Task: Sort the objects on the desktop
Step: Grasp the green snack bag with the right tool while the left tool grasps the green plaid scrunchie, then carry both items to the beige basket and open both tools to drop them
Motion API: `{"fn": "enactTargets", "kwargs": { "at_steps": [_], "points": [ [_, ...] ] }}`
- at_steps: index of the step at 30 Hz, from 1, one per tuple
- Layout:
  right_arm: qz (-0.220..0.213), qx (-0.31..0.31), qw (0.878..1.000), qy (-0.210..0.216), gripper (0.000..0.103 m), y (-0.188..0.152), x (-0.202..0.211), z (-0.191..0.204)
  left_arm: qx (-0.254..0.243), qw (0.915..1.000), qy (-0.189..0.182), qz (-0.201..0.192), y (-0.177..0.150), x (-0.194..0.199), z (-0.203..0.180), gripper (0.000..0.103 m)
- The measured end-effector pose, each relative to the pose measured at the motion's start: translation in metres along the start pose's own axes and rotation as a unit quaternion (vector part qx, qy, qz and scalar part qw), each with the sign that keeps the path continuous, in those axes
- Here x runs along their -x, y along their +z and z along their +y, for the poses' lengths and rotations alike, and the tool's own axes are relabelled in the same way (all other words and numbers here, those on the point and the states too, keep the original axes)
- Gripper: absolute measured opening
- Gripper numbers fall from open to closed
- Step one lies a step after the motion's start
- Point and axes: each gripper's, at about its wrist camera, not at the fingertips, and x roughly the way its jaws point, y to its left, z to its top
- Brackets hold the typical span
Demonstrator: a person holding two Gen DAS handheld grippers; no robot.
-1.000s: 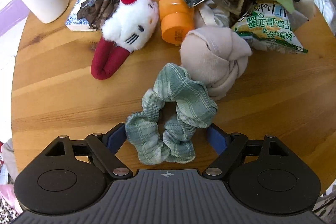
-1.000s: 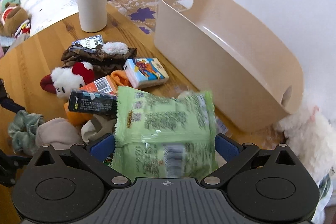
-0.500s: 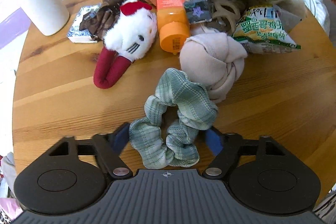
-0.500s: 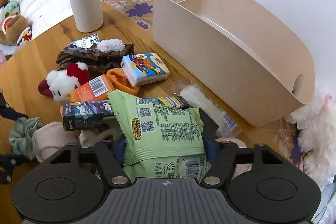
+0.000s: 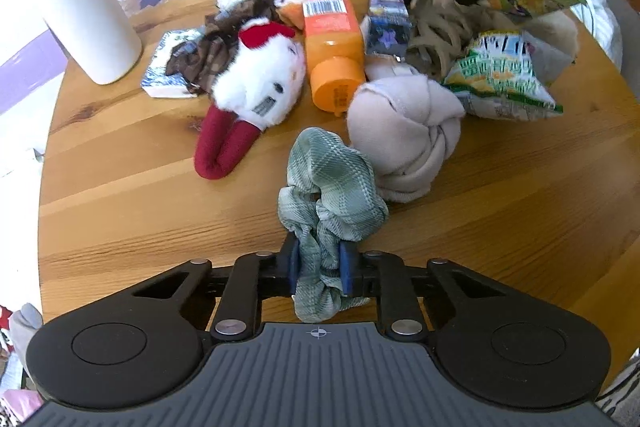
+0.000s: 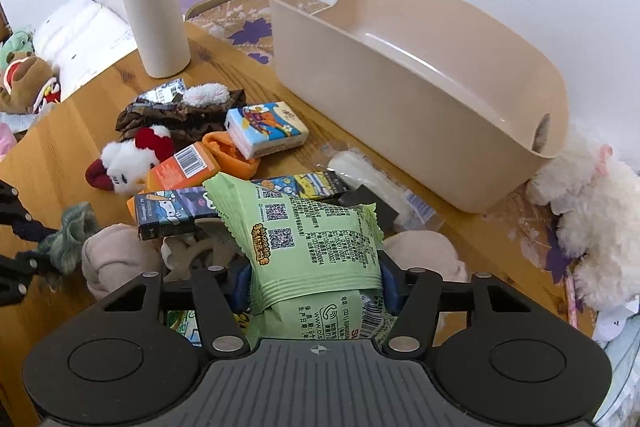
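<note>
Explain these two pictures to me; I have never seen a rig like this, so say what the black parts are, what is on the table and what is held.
No robot here: a person holds a pair of tongs in each hand, and each has a camera looking along its fingers. The black shapes at the bottom are the tongs themselves. In the left view, the left tongs have just closed on a green scrunchie. In the right view, the right tongs have been closing and now grip a green snack packet. Toys, socks and an orange bottle clutter the wooden table; a beige bin waits behind.

free: bare table [image 5: 120,195] left of pile | blocked: clutter before bin [image 6: 400,75]; flask [image 5: 80,7] far-left
</note>
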Motion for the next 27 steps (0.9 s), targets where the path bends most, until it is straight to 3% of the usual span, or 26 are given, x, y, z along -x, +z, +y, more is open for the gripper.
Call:
{"fn": "enactTargets", "kwargs": {
  "at_steps": [11,18,27],
  "points": [
    [-0.053,-0.017,0.998,-0.019,0.056,0.010,0.036,-0.019,0.027,0.9974,0.008,-0.066,0.041,0.038,0.033,0.019],
    [-0.095,-0.044,0.993,-0.049,0.056,0.036,0.051,-0.042,0.014,0.9931,0.015,-0.116,0.091,0.054,0.041,0.019],
    [-0.114,-0.065,0.987,-0.087,0.056,0.075,0.039,-0.066,-0.008,0.9847,0.013,-0.174,0.179,0.067,0.039,0.019]
  ]
}}
